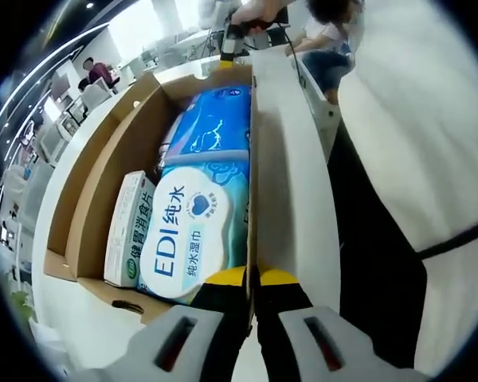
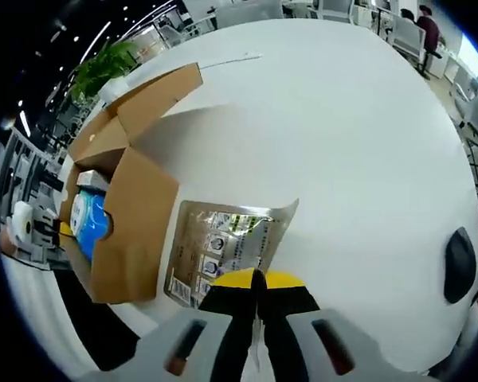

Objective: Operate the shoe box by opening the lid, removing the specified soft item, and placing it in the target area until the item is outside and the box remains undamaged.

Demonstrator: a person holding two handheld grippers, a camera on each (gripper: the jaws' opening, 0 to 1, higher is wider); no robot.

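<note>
- The cardboard box (image 1: 103,191) stands open on the white worktop (image 2: 342,119), its flaps folded outward. Inside lie a blue wet-wipes pack (image 1: 193,231), a larger blue soft pack (image 1: 211,119) behind it, and a slim white-and-green carton (image 1: 127,231) beside the wipes.
- A silvery flat pouch (image 2: 223,247) lies on the worktop just outside the box, touching or nearly touching one flap. It looks to be the soft item, already out.
- The right gripper (image 2: 257,288) has its jaws clenched on the near edge of the pouch.
- The left gripper (image 1: 252,278) has its jaws closed on the edge of the box's right-hand flap (image 1: 291,159), holding it aside.
- To do this step well, I judge the pouch should be laid flat, clear of the flap, before the right jaws let go; pulling it sideways could drag the flap.
- The left hold should stay light, since a hard pull could crease or tear the cardboard.
- The worktop is smooth and white; a dark oval object (image 2: 460,264) sits near its far edge.
- Around it is a bright office with desks, chairs, a potted plant (image 2: 103,68), and seated people (image 2: 424,28).
</note>
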